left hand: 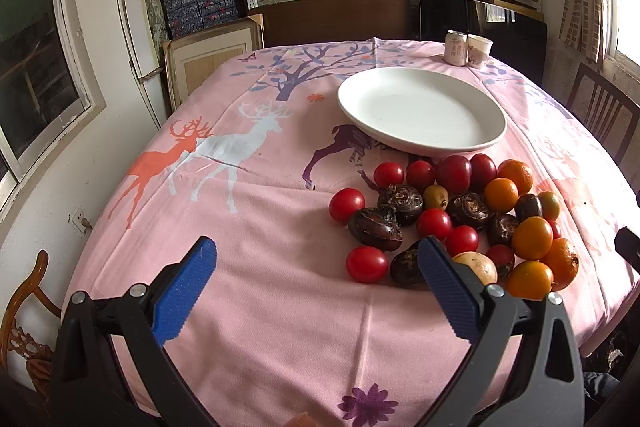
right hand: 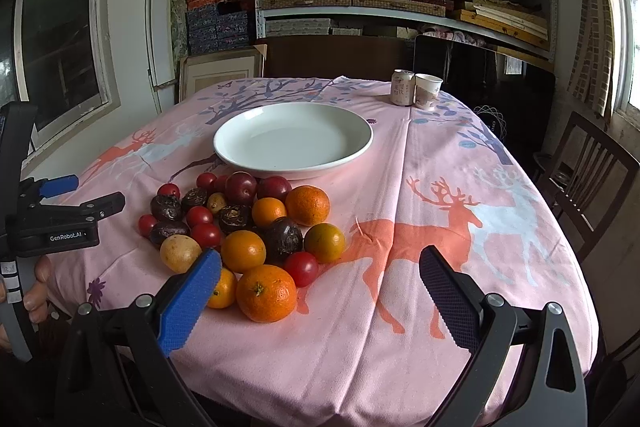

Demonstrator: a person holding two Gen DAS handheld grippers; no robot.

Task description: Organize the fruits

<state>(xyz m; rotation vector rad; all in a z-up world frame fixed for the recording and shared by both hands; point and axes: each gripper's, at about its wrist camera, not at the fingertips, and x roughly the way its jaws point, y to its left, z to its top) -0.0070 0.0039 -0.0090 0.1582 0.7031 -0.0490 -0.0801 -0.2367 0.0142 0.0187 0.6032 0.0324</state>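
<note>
Hovering apart, both grippers [left hand: 316, 287] [right hand: 320, 291] apparently empty.

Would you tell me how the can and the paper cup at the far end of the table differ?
The can is closed on top and stands slightly taller; the paper cup is open-mouthed and tapers downward. The can sits left of the cup. Both are pale, printed and upright, side by side.

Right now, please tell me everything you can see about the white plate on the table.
The white plate is round, wide and shallow, with a low raised rim; it looks like glazed ceramic. It is empty and lies flat on the pink tablecloth, beyond the pile of fruit. From the right wrist view the nearest dark red fruits lie right at its front rim; whether they touch it I cannot tell. Neither gripper touches it.
</note>
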